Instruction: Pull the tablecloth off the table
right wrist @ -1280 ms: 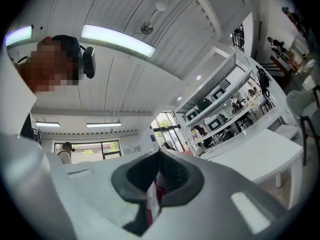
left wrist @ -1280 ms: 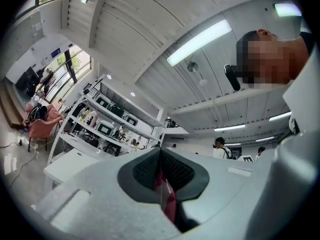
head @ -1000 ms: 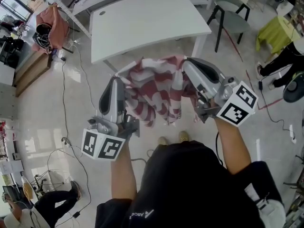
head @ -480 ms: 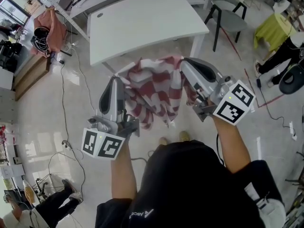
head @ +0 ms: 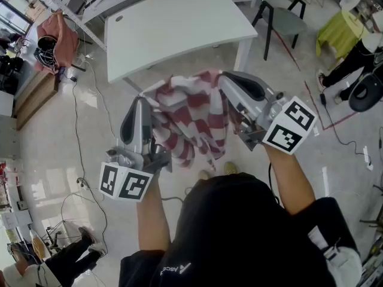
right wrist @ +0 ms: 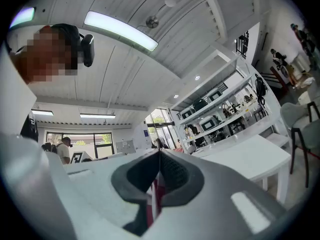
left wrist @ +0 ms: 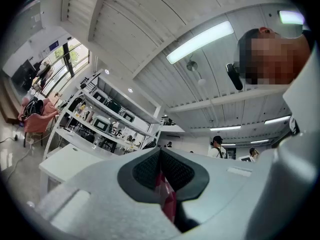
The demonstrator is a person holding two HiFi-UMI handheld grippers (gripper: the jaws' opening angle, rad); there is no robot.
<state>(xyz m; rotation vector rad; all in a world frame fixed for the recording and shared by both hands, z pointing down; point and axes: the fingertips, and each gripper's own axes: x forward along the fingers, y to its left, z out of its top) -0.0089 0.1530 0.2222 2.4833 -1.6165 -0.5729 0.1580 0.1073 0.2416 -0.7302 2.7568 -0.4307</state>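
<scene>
**Q:** So where's the tablecloth [head: 190,117] sitting right now?

**A:** Honestly, it's not on the bench [head: 173,28] at all. The red-and-white checked cloth is bunched up and slung between the two claws, dead centre in the head view. The white bench top is bare up at 12 o'clock. The cloth's top edge looks clear of the bench's near edge, though from this steep angle I can't swear to it.

**Q:** And the claws, are they actually gripping it?

**A:** Yep, both. The left claw [head: 141,101] is at about 9 o'clock from the cloth with its jaws pressed together on a red fold, and you can see that sliver pinched between the dark pads in the left gripper view. The right claw [head: 225,78] is at about 2 o'clock from the cloth and sits a bit higher. It's clamped the same way on a red-and-white striped edge.

**Q:** What's the rest of the cloth doing?

**A:** It sags down in loose folds toward 6 o'clock, over the pale floor [head: 108,130] just in front of the person's shoes [head: 230,168]. A grey chair [head: 281,15] stands beside the bench at 2 o'clock.
</scene>
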